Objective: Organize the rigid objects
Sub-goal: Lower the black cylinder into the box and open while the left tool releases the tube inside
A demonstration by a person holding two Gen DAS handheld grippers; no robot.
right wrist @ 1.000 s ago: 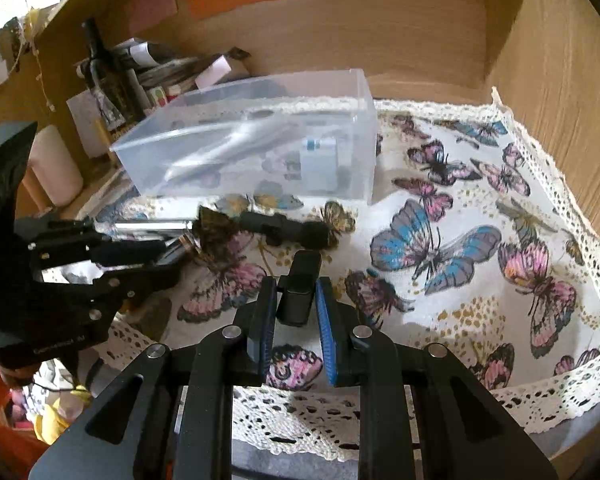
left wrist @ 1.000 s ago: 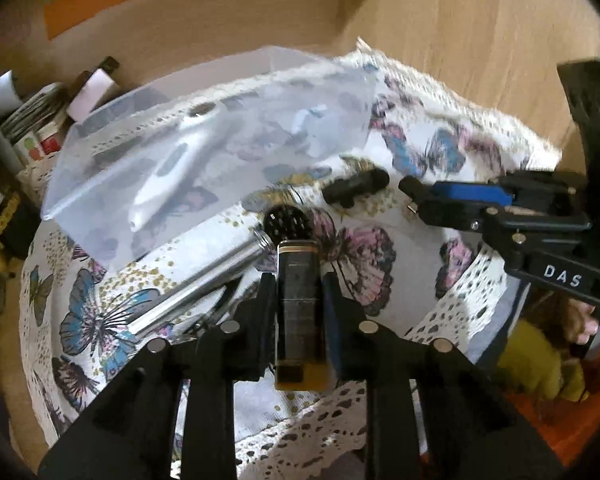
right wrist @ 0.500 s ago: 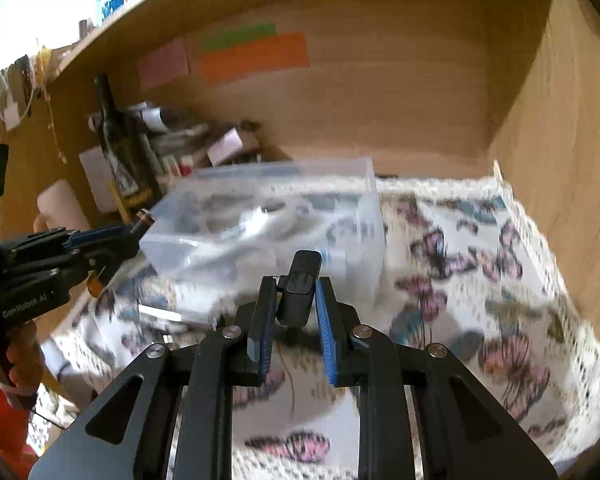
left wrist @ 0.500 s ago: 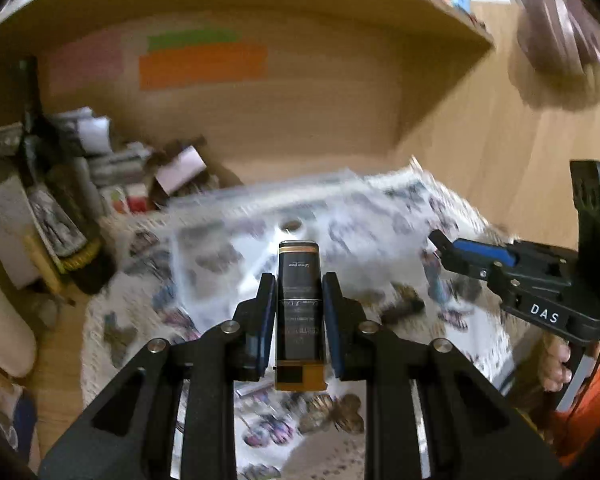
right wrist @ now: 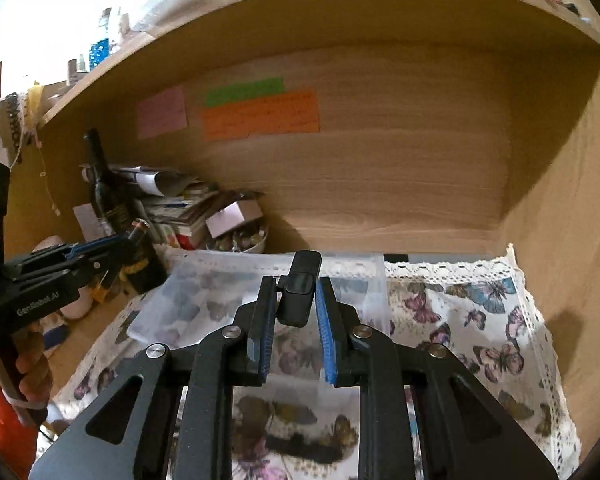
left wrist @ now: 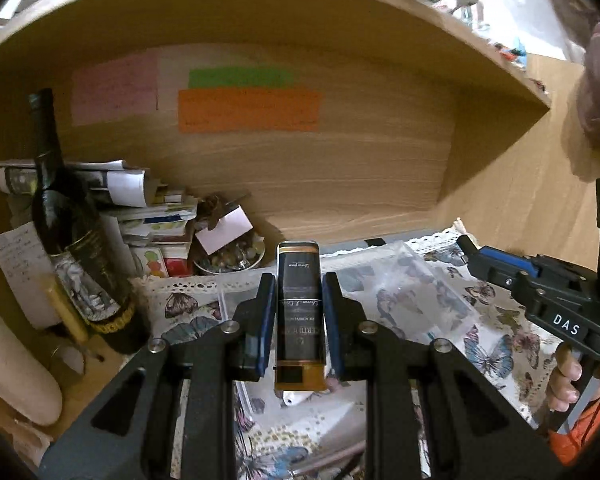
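Observation:
My left gripper [left wrist: 299, 280] is shut on a black and gold lighter-like case [left wrist: 299, 312], held upright in the air above the clear plastic box [left wrist: 412, 292]. My right gripper [right wrist: 297, 286] is shut on a small black rectangular device [right wrist: 300, 288], also raised above the clear plastic box [right wrist: 228, 300]. In the left wrist view the right gripper [left wrist: 466, 245] shows at the right; in the right wrist view the left gripper [right wrist: 134, 232] shows at the left with the case in it. A dark object [right wrist: 300, 446] lies on the butterfly cloth [right wrist: 480, 320] below.
A dark wine bottle [left wrist: 72, 240], stacked papers and booklets [left wrist: 140, 208] and a bowl of small items [left wrist: 230, 258] stand at the back left. Wooden shelf walls [right wrist: 560, 220] close the back and right. Coloured notes [left wrist: 248, 110] are stuck on the back wall.
Both grippers have lifted and tilted up, each still holding its object. The view went from looking down at the cloth and box to looking at the back wall.

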